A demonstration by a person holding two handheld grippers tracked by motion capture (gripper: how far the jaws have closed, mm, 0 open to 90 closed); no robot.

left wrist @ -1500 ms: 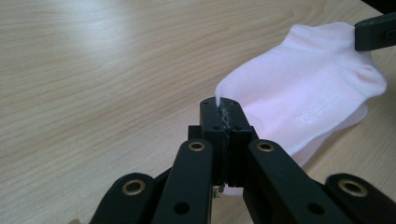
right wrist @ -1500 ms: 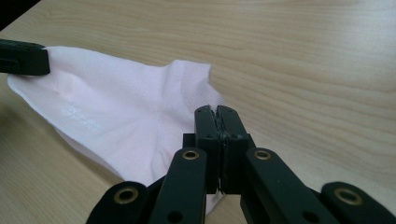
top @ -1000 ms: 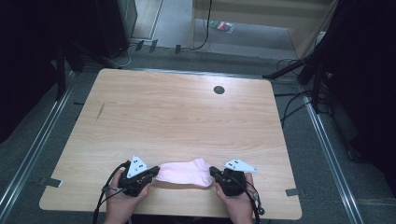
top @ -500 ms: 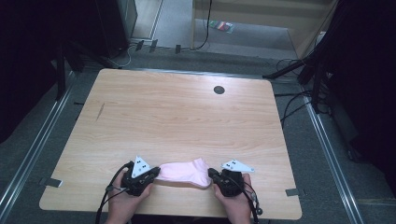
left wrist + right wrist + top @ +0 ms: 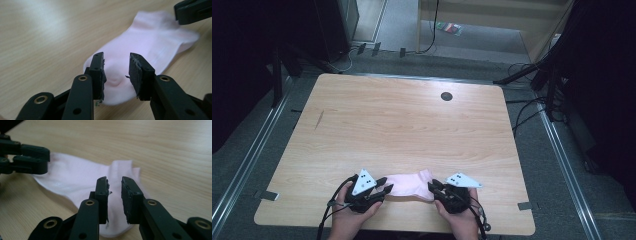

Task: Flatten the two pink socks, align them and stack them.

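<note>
high view – sock: pink sock (image 5: 409, 184) flat on table (image 5: 402, 125), near edge, about centre, lying left to right.
high view – left gripper: my left gripper (image 5: 383, 187) at sock's left end, jaws pointing right, tips at the fabric; gap too small to judge here.
high view – right gripper: my right gripper (image 5: 433, 189) at sock's right end, jaws pointing left, tips on the fabric.
high view – table far side: dark round hole (image 5: 446, 96), well apart from sock.
left gripper view – jaws: left gripper (image 5: 116, 73) part open, clear gap, pads either side of a raised pucker at sock (image 5: 142, 50) end; nothing clamped, pads look just off the cloth.
left gripper view – other: right gripper tip (image 5: 192, 11) top right, at sock's far end.
right gripper view – jaws: right gripper (image 5: 115, 195) narrowly open, slim gap, over sock (image 5: 82, 180) edge; no cloth pinched that I can see.
right gripper view – other: left gripper (image 5: 32, 157) at left, on sock's far end.
</note>
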